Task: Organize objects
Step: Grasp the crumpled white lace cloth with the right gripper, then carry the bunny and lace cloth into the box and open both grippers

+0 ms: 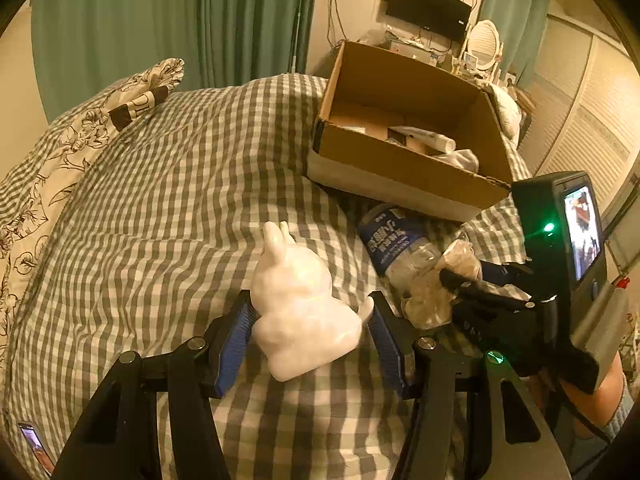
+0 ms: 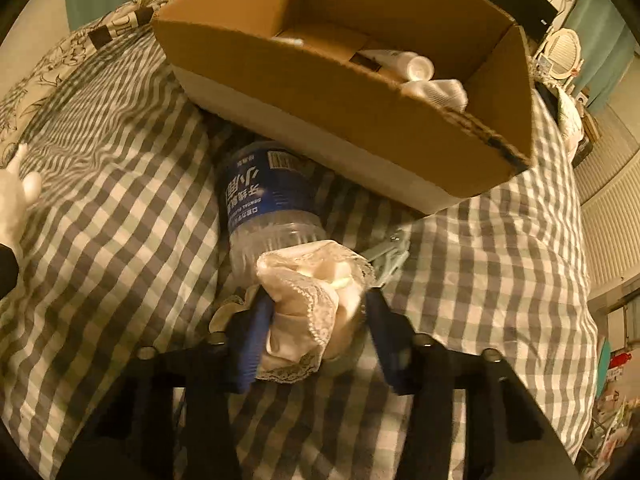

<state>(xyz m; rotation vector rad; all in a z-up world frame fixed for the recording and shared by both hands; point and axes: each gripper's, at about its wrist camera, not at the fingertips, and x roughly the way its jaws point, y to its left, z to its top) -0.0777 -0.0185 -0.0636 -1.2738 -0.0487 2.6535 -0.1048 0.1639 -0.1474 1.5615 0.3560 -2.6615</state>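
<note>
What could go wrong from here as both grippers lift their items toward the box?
1. The white rabbit figurine looks glossy and irregular; the left gripper flanks its lower body, so it may twist or slip out.
2. The right gripper holds only the lace-trimmed cloth, which lies against the plastic bottle; lifting could drag or roll the bottle.
3. The cardboard box sits tilted on the soft checked bedding; a bump might tip it.

bottle (image 2: 269,196) label, "小" legible (rest too blurry)
</note>
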